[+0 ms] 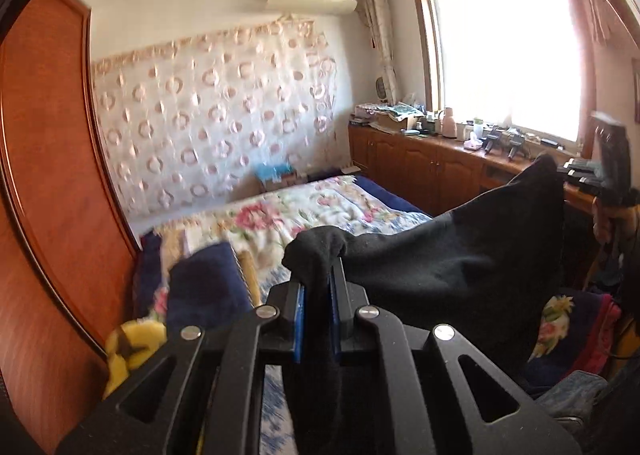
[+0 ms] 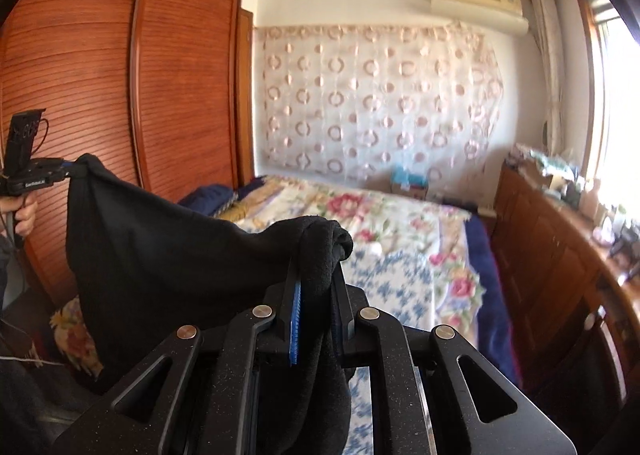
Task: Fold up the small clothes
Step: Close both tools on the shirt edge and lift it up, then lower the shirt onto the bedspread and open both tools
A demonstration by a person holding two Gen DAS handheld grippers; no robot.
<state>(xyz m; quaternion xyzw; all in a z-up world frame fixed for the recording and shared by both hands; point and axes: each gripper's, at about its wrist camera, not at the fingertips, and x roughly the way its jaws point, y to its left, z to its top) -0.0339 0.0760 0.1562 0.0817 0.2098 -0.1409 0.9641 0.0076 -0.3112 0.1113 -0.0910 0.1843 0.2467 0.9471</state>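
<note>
A black garment (image 1: 460, 263) hangs stretched in the air above the bed, held by two corners. My left gripper (image 1: 318, 279) is shut on one bunched corner, and the cloth runs down between its blue pads. In the right wrist view the same garment (image 2: 168, 255) spans from my right gripper (image 2: 316, 279), shut on the other bunched corner, across to the left gripper (image 2: 70, 169) at the far left, which a hand holds. The garment's lower part drops out of sight behind the gripper bodies.
Below lies a bed with a floral quilt (image 2: 400, 231). A navy cloth (image 1: 204, 283) and a yellow item (image 1: 132, 343) lie at its left side. A wooden wardrobe (image 2: 100, 75) stands on the left. A low cluttered cabinet (image 1: 420, 163) runs under the window on the right.
</note>
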